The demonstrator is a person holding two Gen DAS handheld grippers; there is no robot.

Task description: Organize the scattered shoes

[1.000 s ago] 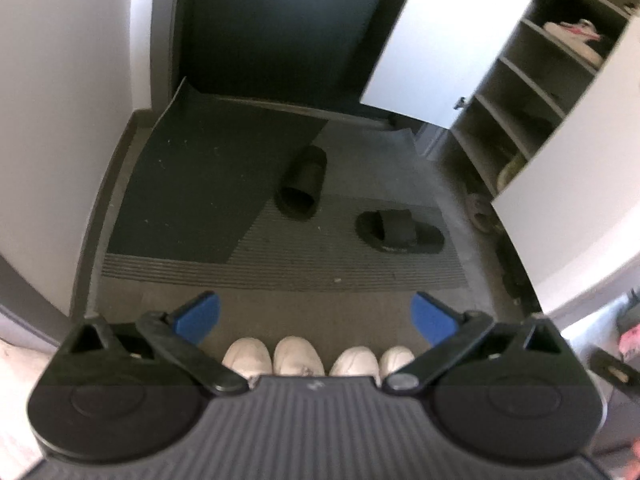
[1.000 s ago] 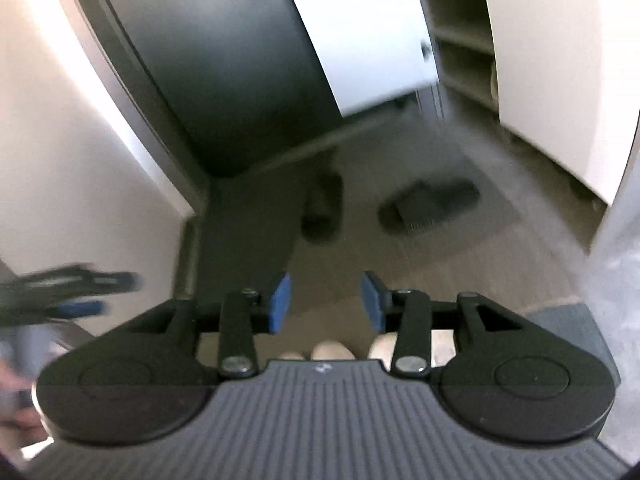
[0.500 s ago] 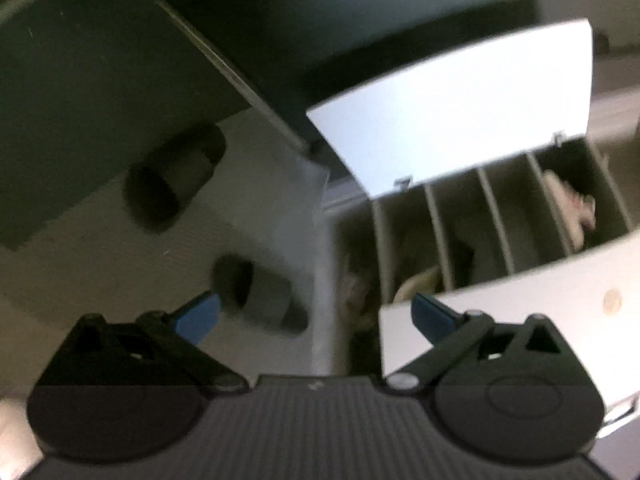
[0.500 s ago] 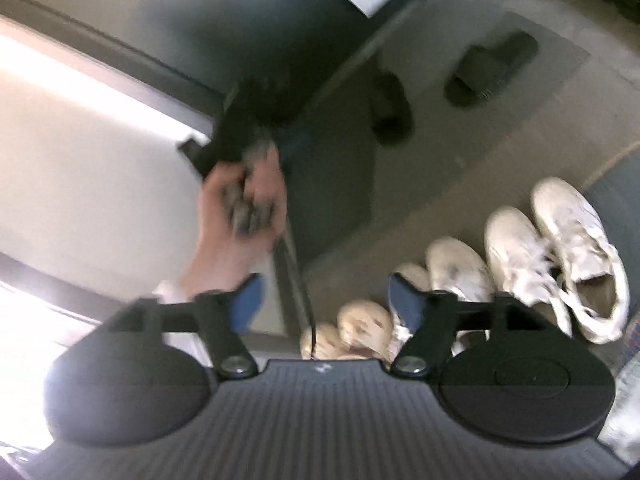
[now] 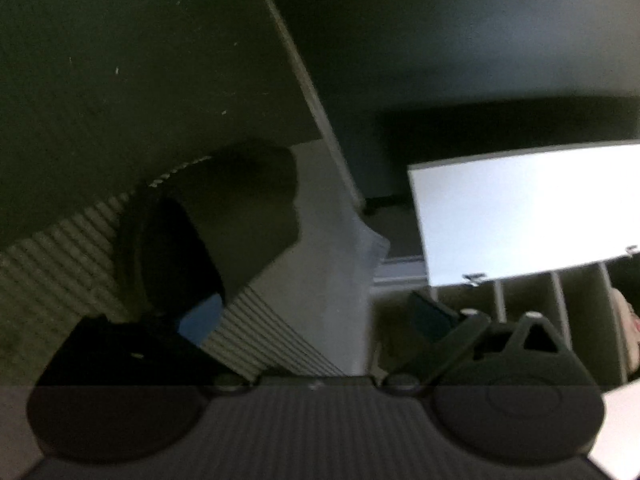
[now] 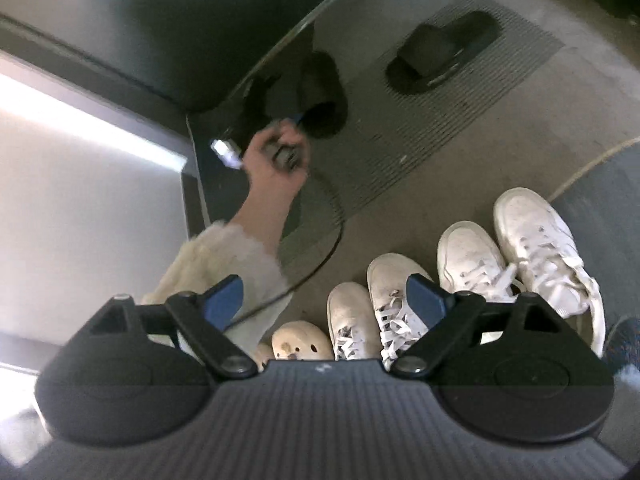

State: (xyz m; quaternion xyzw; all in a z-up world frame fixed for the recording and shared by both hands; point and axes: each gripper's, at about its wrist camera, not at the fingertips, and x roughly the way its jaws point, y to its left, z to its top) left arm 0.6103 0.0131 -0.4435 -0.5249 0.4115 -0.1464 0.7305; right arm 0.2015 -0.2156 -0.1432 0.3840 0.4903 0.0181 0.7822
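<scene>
A black slide sandal (image 5: pixel 216 216) lies close ahead on the ribbed mat (image 5: pixel 280 328), its open end toward me. My left gripper (image 5: pixel 316 318) hangs low over it, jaws wide but closing. The blue left fingertip (image 5: pixel 200 320) is at the sandal's near end, and only mat shows between the jaws. In the right wrist view a person's hand (image 6: pixel 276 160) holds that gripper at this sandal (image 6: pixel 320 96). A second black slide (image 6: pixel 444 56) lies farther right on the mat. My right gripper (image 6: pixel 324 304) stands open, empty, above a row of white sneakers (image 6: pixel 468 256).
A shoe cabinet with an open white door (image 5: pixel 520 220) stands to the right, a pale shoe (image 5: pixel 624 320) on one shelf. A cream clog (image 6: pixel 300 344) sits left of the sneakers. A dark door and a light wall close off the left side.
My left gripper has dropped and rolled toward the nearer black sandal, which now fills the view. My right gripper has opened wide and tipped down over the white sneakers.
</scene>
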